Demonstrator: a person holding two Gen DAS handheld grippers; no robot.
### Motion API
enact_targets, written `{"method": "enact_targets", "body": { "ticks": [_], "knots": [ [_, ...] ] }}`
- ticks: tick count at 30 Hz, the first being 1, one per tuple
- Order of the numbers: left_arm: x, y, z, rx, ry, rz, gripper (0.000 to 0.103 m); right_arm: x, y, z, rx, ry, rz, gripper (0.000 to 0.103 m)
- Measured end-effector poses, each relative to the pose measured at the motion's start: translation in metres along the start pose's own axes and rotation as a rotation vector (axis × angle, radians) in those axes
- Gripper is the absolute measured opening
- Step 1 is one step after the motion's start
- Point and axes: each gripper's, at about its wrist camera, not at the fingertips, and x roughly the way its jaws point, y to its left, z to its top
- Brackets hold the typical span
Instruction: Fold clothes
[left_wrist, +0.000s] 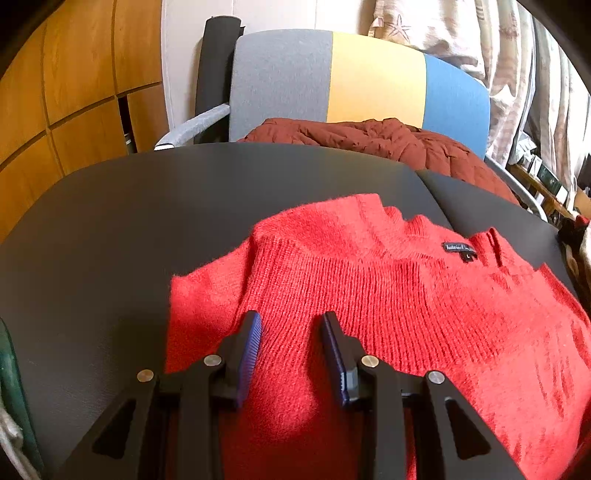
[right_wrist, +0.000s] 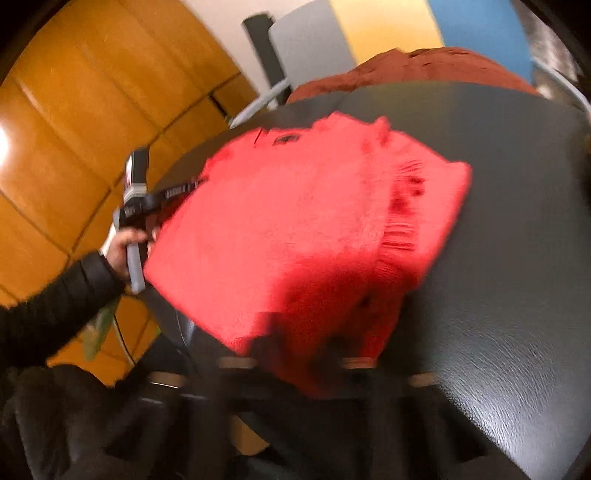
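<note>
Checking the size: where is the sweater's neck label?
In the left wrist view, the label sits upper right, inside the red sweater's collar, on the black table.

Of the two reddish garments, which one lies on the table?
The bright red knit sweater, with its neck label showing, lies on the black table. The darker rust-brown garment is heaped on the chair behind.

The left wrist camera sits just behind the left gripper (left_wrist: 290, 341), looking forward and down along its fingers, close over the near left part of the red sweater (left_wrist: 388, 314), toward the chair (left_wrist: 288, 85) beyond the black table (left_wrist: 110, 221). The right wrist camera looks down from the sweater's near right edge, tilted and motion-blurred, facing leftward toward the wooden cabinets (right_wrist: 74, 129). Both views share the sweater, table, chair and cabinets.
</note>
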Motion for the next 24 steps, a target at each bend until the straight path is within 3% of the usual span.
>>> {"method": "enact_targets", "body": {
  "ticks": [2, 5, 8, 13, 15, 20, 23, 24],
  "knots": [
    [0.000, 0.000, 0.000, 0.004, 0.001, 0.001, 0.034, -0.007, 0.007, -0.002, -0.054, 0.036, 0.044, 0.008],
    [0.000, -0.001, 0.000, 0.010, 0.001, 0.000, 0.034, -0.001, 0.006, -0.020, -0.134, 0.170, -0.054, 0.007],
    [0.000, -0.001, 0.000, 0.013, -0.001, 0.001, 0.034, -0.003, -0.003, -0.030, -0.095, 0.147, -0.036, 0.006],
    [0.000, -0.001, 0.000, 0.013, -0.003, 0.003, 0.034, -0.010, 0.003, -0.029, -0.070, 0.138, -0.079, 0.008],
    [-0.001, -0.001, 0.000, 0.012, -0.003, 0.003, 0.034, -0.022, 0.003, -0.022, -0.042, 0.138, -0.092, 0.015],
    [-0.001, -0.002, 0.000, 0.008, -0.005, 0.004, 0.034, -0.055, 0.018, 0.017, -0.021, -0.035, -0.130, 0.016],
    [-0.001, -0.002, 0.000, 0.006, -0.007, 0.004, 0.034, -0.036, 0.037, 0.056, -0.040, -0.155, -0.168, 0.044],
    [-0.001, -0.002, 0.000, 0.006, -0.007, 0.005, 0.034, -0.025, 0.041, 0.069, -0.046, -0.179, -0.190, 0.046]
  ]
}}
